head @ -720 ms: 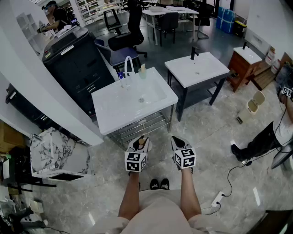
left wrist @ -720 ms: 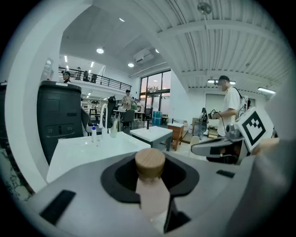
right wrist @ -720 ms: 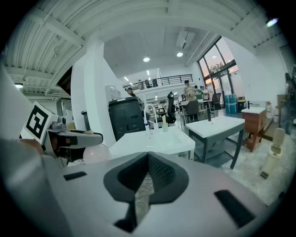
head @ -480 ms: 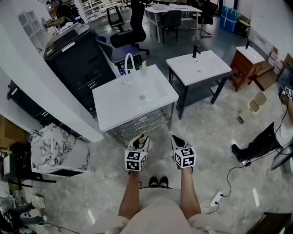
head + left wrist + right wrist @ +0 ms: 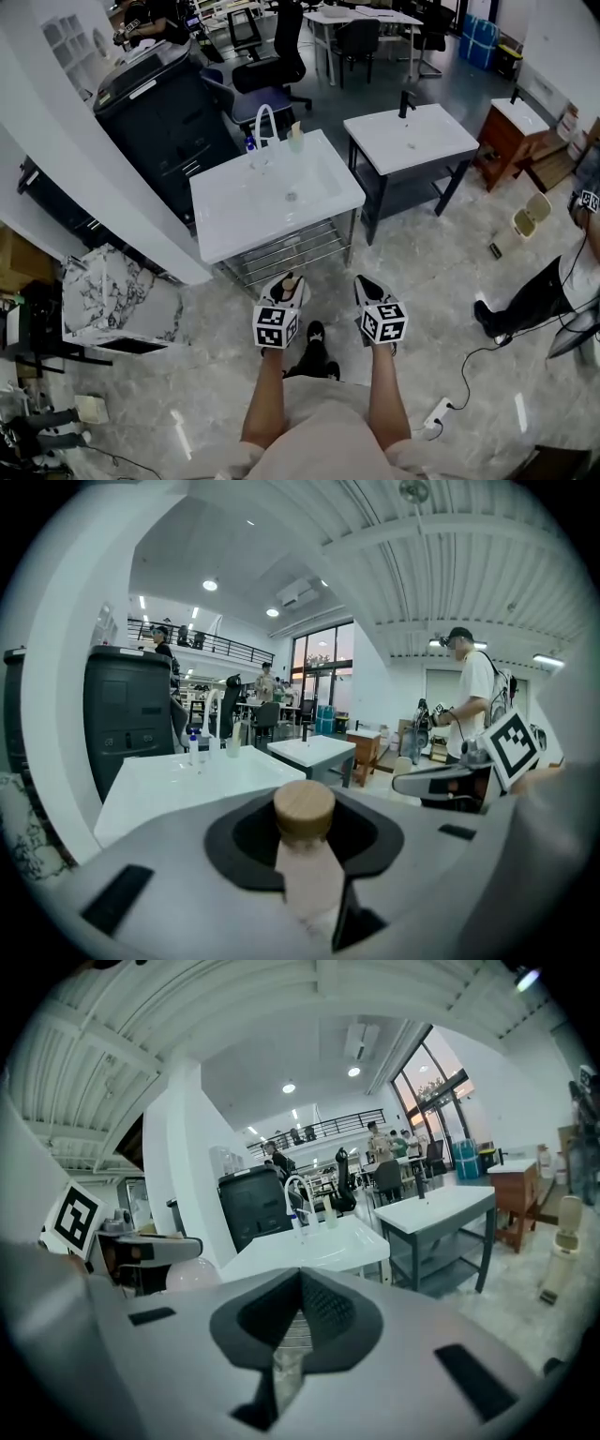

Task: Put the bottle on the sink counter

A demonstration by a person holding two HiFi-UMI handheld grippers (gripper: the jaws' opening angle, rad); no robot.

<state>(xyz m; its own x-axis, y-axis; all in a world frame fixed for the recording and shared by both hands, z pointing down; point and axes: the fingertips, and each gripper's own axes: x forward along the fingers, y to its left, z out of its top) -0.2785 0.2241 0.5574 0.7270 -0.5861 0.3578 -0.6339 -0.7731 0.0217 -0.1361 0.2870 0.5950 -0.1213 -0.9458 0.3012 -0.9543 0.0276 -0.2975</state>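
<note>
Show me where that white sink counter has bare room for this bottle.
Bare: the sink counter's left flat, between basin and left edge, and the front strip. Crowded: the back edge, where faucet, small bottle and cup stand.

A pale marbled floor (image 5: 441, 272) runs through a big open hall. A white wall (image 5: 56, 131) slants off at 10 o'clock with a dark copier (image 5: 155, 112) against it, and a marble-patterned block (image 5: 112, 300) sits at 9. At 12 stand black office chairs (image 5: 281, 47) and white desks (image 5: 361, 17). At 2 are a wooden cabinet (image 5: 497, 150) and blue crates (image 5: 478, 42). Tall windows (image 5: 323, 658) show a pinkish sky, and round ceiling lamps (image 5: 210, 585) glow under a ribbed white ceiling (image 5: 450, 564).
</note>
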